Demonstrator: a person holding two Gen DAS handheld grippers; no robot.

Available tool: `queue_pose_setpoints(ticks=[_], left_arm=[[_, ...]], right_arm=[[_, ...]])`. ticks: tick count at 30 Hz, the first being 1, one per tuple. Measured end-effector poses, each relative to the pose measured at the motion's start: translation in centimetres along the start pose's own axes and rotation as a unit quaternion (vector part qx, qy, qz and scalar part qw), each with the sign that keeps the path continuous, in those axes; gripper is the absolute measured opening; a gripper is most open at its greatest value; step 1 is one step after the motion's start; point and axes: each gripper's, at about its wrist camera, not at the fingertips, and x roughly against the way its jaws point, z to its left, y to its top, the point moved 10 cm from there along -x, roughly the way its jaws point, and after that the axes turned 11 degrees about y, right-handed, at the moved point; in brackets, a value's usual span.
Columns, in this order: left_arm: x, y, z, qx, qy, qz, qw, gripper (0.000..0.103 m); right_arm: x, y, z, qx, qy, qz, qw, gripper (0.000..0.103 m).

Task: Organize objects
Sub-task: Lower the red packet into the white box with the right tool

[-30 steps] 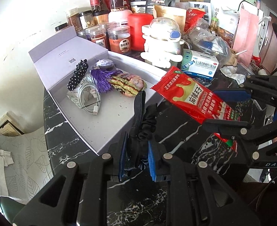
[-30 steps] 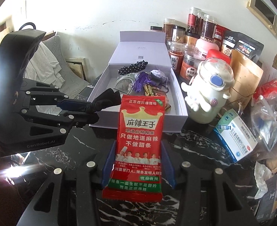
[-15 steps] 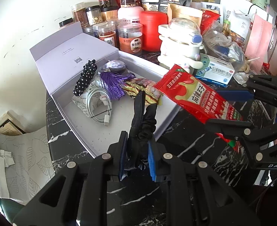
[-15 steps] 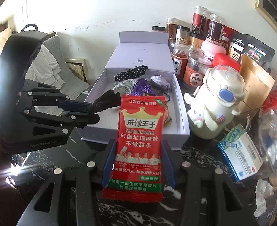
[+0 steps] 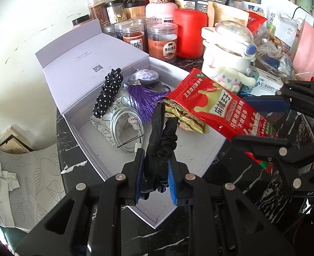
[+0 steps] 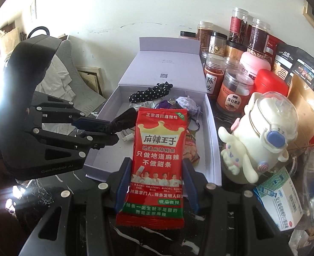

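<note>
Partly hiding the open pale cardboard box contents (cable half covered), right gripper pinches a red foil snack packet, left gripper clamps a black fabric scrunchie.

Behind the clutter you see a white wall. At your left, a grey leaf-patterned cloth drapes beside the black marbled surface, with framed pictures leaning against the wall below.

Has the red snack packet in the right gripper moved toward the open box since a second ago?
Yes. The red snack packet, clamped in the right gripper, has advanced over the near wall of the open box; its top edge now overhangs the box interior.
</note>
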Motion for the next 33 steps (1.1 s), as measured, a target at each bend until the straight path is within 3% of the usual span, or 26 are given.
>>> queue_pose_setpoints(ticks=[13, 33], left_arm=[[-3.9, 0.8, 1.4, 0.003, 0.009, 0.020, 0.9997, 0.019], [-8.6, 0.4, 0.9, -0.005, -0.007, 0.044, 0.9990, 0.019]], right_arm=[[-3.4, 1.8, -1.9, 0.000, 0.010, 0.007, 1.000, 0.048], [-6.9, 1.6, -2.9, -0.006, 0.018, 0.025, 1.000, 0.048]])
